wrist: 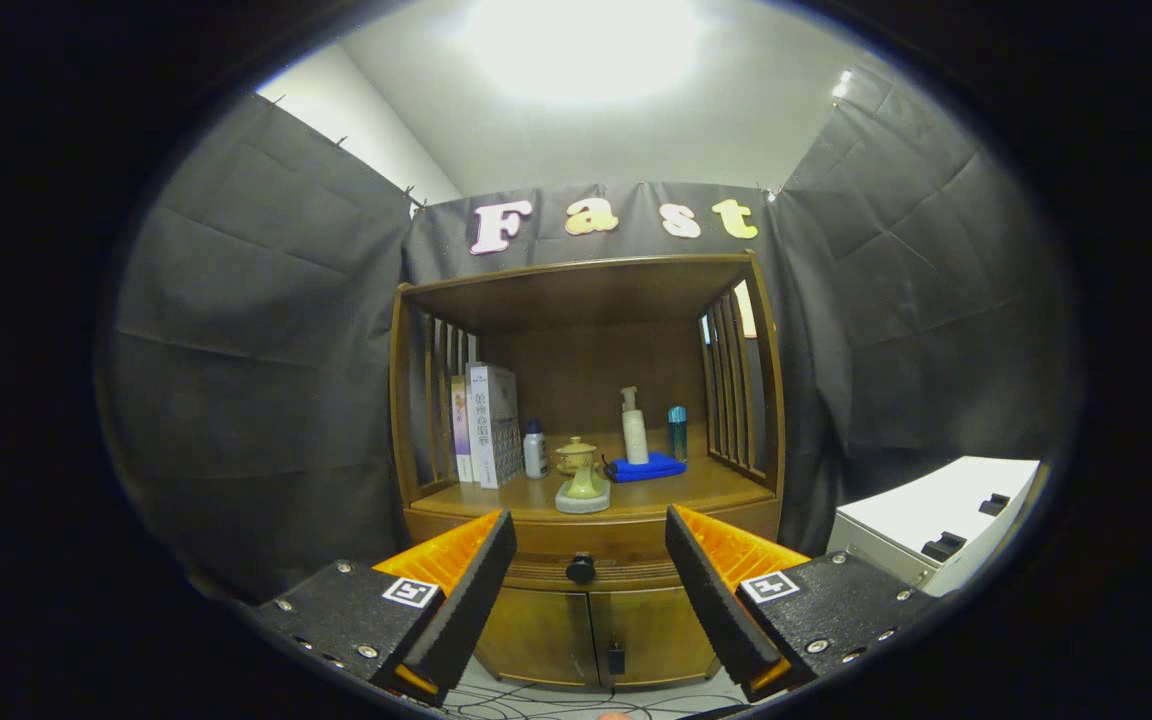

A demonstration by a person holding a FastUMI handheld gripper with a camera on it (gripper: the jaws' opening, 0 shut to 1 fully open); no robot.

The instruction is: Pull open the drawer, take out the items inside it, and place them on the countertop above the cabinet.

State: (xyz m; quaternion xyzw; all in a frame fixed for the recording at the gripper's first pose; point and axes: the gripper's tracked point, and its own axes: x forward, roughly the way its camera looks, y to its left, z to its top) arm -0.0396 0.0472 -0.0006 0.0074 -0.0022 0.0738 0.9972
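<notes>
Where the dark cloth walls of the booth meet, a brown wooden cabinet (586,420) with slatted sides is seen standing on a pale floor crossed by thin black cables (536,700). On its wooden countertop (696,485), under a wooden canopy, are ranged upright white and purple books (484,425) at the left, a small white bottle with a dark cap (535,450), a yellow ceramic lidded jar (578,456) set on a pale stand, a white pump bottle (634,428) resting on a folded blue cloth (646,467), and a slim teal bottle (677,433). Below the countertop the drawer (581,572) is shown closed, its round black knob (581,569) centred above two cabinet doors. A white box-like unit (936,525) with black handles is placed to the right of the cabinet. The gripper (586,545) is held level and aimed at the drawer front, well short of it; its fingers are spread wide apart with nothing between them, and the knob is framed in the gap beyond the fingertips.
</notes>
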